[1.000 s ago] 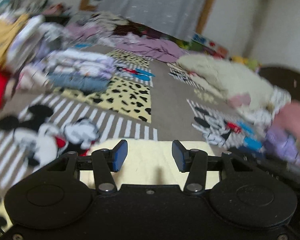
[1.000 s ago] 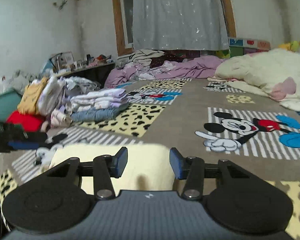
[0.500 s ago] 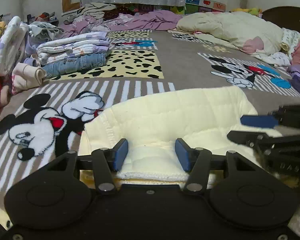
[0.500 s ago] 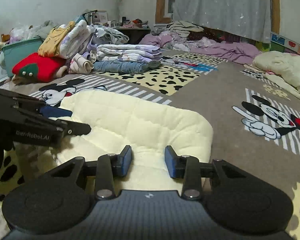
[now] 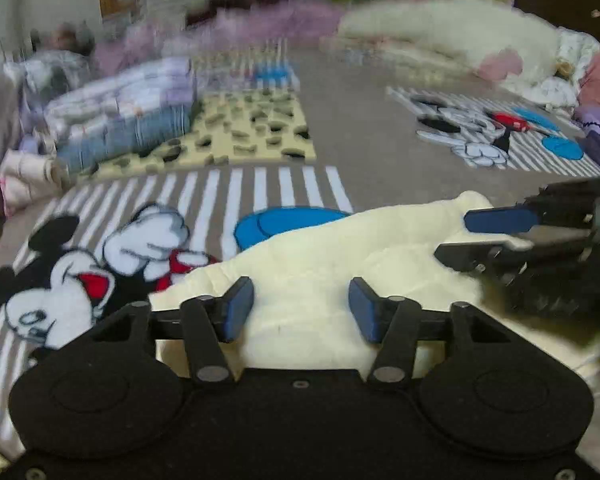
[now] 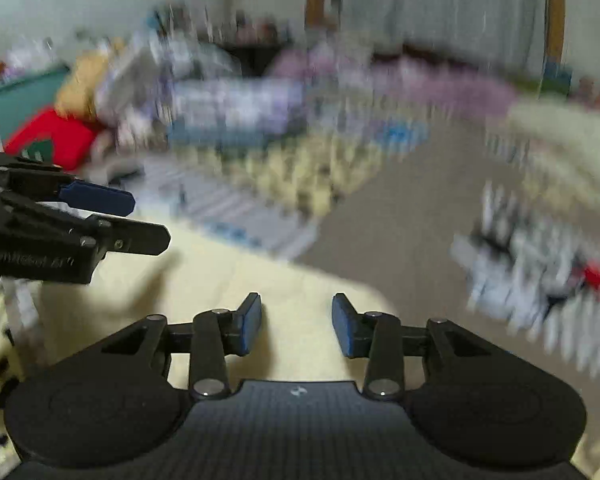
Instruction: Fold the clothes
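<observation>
The cream garment (image 5: 324,264) lay flat on the printed blanket (image 5: 364,152) right in front of both grippers, a soft, thick, faintly quilted fabric w/ a rounded far edge and a small lump at its far right corner. Left gripper (image 5: 301,309) hovered over the near part of it, its 2 blue-padded fingers (image 5: 236,308) spread well apart w/ nothing between them; whether they touched the cloth couldn't be told. Right gripper (image 6: 296,323) was likewise over the garment's near right side, fingers parted, blue pads empty. In the left wrist view the right gripper came in from the right edge, 1 flat blue pad over a black finger, just above the garment's right end. In the right wrist view the left gripper (image 6: 112,216) entered from the left, casting a shadow on the cream cloth. The blanket was a short-pile grey-brown w/ white stripes, a cartoon mouse print (image 5: 60,284), a blue oval patch and a yellow panel w/ dark leopard spots (image 5: 236,132). Beyond, at left, a folded stack (image 5: 120,120) of pale lilac and denim-blue pieces; farther right a puffy cream duvet (image 5: 452,36). Right wrist view was heavily motion-blurred; a red item (image 6: 52,136) and teal bin (image 6: 24,100) showed at left.
</observation>
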